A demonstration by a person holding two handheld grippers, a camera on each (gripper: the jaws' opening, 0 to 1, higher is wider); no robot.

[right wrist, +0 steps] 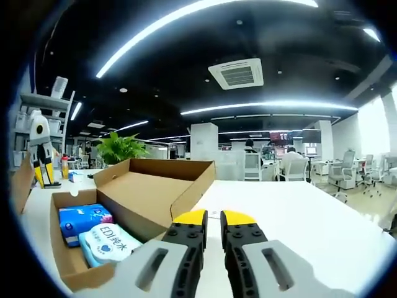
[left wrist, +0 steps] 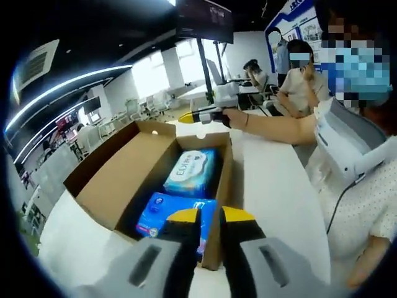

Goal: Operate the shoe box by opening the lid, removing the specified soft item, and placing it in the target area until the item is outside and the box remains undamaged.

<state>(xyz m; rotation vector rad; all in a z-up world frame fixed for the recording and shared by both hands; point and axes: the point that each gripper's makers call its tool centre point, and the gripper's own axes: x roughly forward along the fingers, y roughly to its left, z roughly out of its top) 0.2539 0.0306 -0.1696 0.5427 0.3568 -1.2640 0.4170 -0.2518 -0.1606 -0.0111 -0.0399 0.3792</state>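
An open cardboard shoe box (left wrist: 102, 186) lies on a white table, its lid (left wrist: 105, 155) folded back. Inside lie a white-and-blue soft wipes pack (left wrist: 192, 172) and a blue soft pack (left wrist: 170, 214). My left gripper (left wrist: 211, 216) hovers at the box's near end above the blue pack, jaws shut and holding nothing. A person's arm holds the right gripper (left wrist: 200, 115) beyond the far end. In the right gripper view the box (right wrist: 68, 264) sits to the left with the wipes pack (right wrist: 111, 242) and blue pack (right wrist: 84, 218). My right gripper (right wrist: 214, 218) is shut beside it, over the table.
The white table (right wrist: 298, 217) stretches out to the right of the box. A person in a white shirt (left wrist: 360, 186) stands close at the table's right edge. Other people sit at desks behind. A potted plant (right wrist: 121, 149) stands behind the box.
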